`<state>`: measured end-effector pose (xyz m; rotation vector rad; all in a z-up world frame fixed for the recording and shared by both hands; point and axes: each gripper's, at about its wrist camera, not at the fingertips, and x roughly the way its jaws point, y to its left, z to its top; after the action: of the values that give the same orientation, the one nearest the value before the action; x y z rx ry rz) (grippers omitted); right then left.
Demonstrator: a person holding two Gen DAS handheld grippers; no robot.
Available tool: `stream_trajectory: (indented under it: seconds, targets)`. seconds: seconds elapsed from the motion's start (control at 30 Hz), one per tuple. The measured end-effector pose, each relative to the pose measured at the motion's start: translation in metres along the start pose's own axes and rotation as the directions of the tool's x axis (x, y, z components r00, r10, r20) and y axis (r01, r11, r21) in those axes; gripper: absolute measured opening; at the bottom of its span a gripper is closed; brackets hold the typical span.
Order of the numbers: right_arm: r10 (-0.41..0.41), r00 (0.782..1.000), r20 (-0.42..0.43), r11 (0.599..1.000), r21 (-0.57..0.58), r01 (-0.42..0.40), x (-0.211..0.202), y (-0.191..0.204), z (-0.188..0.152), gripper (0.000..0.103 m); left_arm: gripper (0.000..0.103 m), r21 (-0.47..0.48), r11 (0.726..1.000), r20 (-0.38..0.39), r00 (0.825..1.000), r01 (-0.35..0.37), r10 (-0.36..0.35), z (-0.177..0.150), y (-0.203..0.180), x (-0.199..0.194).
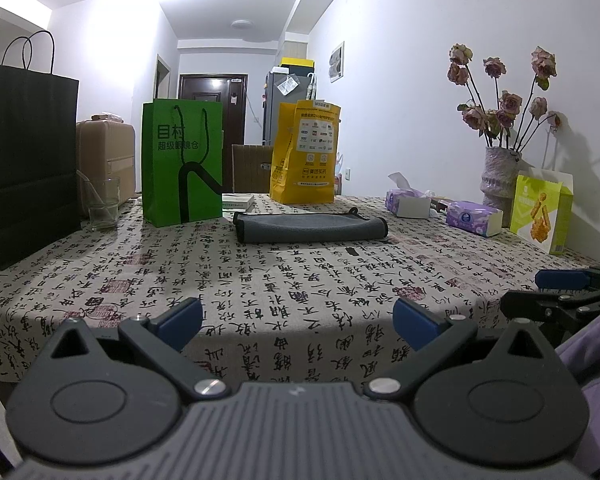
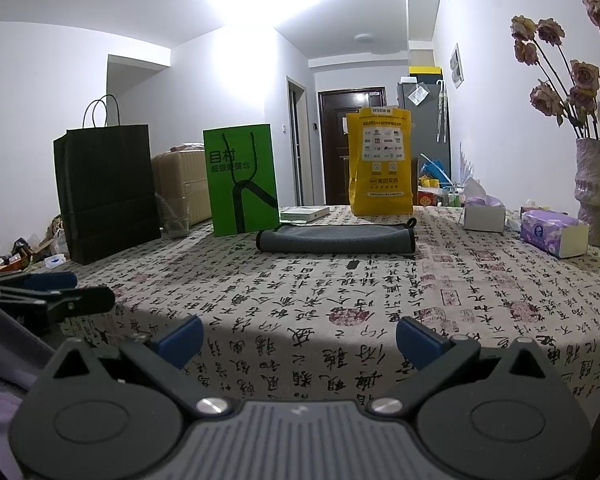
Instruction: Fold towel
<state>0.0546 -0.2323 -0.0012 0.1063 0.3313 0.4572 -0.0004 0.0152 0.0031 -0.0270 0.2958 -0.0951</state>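
Note:
A grey towel lies folded into a long flat strip on the patterned tablecloth, far across the table; it also shows in the right wrist view. My left gripper is open and empty, held near the table's front edge, well short of the towel. My right gripper is open and empty too, beside the left one. The right gripper shows at the right edge of the left wrist view, and the left gripper at the left edge of the right wrist view.
Behind the towel stand a green bag, a yellow bag and a black bag, with a glass between. Tissue boxes, a vase of flowers and a yellow-green box sit at the right.

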Motion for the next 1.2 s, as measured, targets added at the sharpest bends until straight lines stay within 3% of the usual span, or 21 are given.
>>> stream_trajectory:
  seconds: [1.2]
  targets:
    - [0.003,1.0,-0.002,1.0,0.003,-0.003,0.0006,-0.0022,0.0013,0.103,0.103,0.002,1.0,0.005,1.0,-0.001,0.001,0.001,-0.0003,0.0001]
